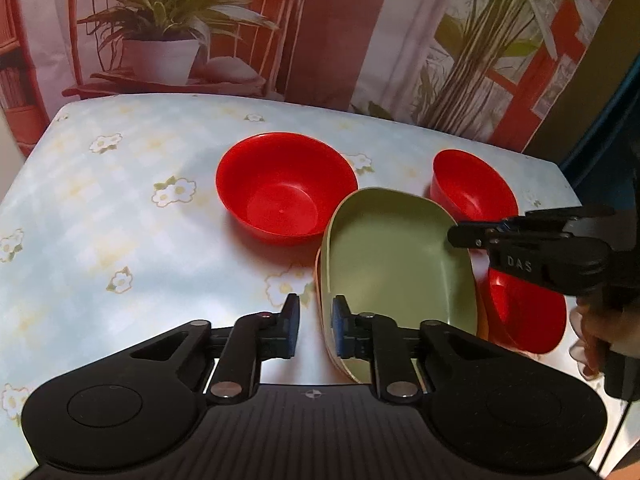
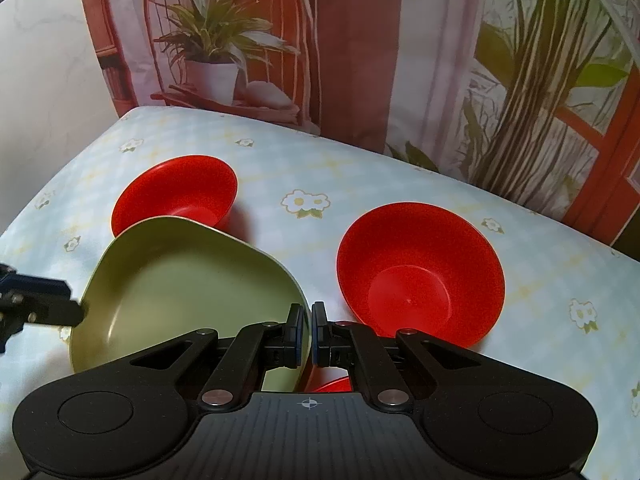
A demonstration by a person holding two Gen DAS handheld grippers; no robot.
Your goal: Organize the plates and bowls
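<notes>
Green plate [image 1: 396, 264] held tilted above floral tabletop [image 1: 120, 200], stacked on an orange-edged plate just under it, only a sliver of that one showing. Right gripper [image 2: 311, 330] fingers narrow, pinching the plate's right rim. Left gripper [image 1: 316, 330] fingers partly open, straddling the plate's near-left rim, pads [image 1: 340, 330] not clearly touching; grip not confirmed. Plate sits between the bowls, overlapping the left bowl's edge in right wrist view.

Handling, judged: looks like stiff, light plastic or melamine, smooth matte finish, likely slippery at thin rim; unlikely to shatter but could pivot or slip from a one-sided pinch. Best hold: rim, on opposite sides, fingers well over the lip.

Count: three red bowls — large bowl [image 1: 286, 186] centre-left, far-right bowl [image 1: 474, 188], near-right bowl [image 1: 524, 312] partly hidden under the right gripper. Two plates seen, green on top; more beneath cannot be told. Bowls all upright, apart from each other, none nested yet.
</notes>
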